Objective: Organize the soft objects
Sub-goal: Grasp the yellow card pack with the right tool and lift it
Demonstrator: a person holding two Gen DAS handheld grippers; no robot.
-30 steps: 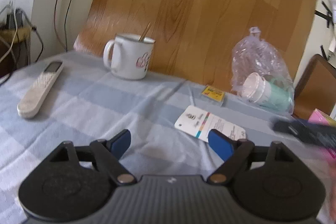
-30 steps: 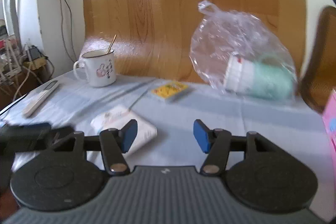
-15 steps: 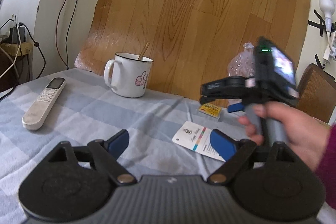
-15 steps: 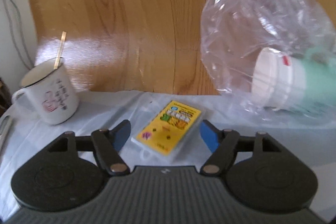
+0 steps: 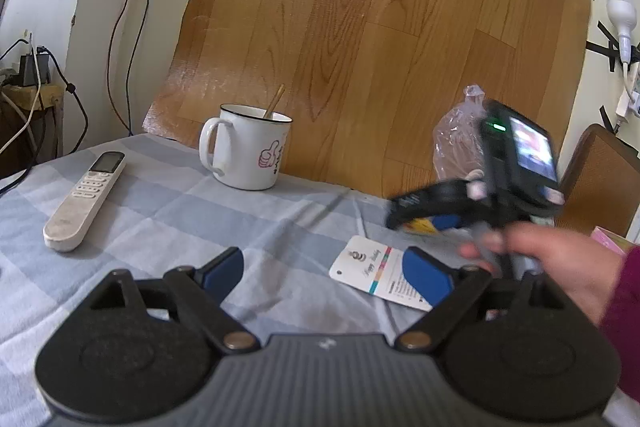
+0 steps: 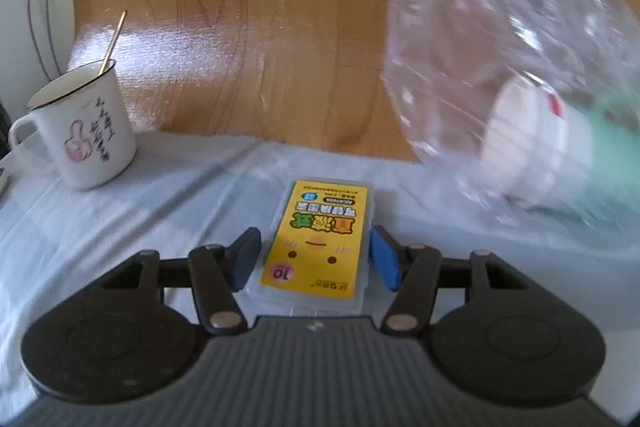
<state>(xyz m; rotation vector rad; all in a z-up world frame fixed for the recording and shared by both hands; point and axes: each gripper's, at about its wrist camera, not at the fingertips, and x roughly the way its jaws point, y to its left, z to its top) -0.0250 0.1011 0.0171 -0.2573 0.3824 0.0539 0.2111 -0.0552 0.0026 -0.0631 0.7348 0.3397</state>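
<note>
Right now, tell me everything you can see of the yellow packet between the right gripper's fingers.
The yellow packet is a flat rectangular pack in clear soft wrap, with a yellow label bearing a cartoon face, green characters and a pink "10" badge. It lies flat on the pale cloth, between the right gripper pads, which have just been closing and sit at its edges; contact is unclear.

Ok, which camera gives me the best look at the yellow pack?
The right wrist view: the yellow pack lies flat on the cloth, close and label fully visible, between the open right tongs. In the left wrist view only a yellow sliver shows under the blurred tongs.
</note>
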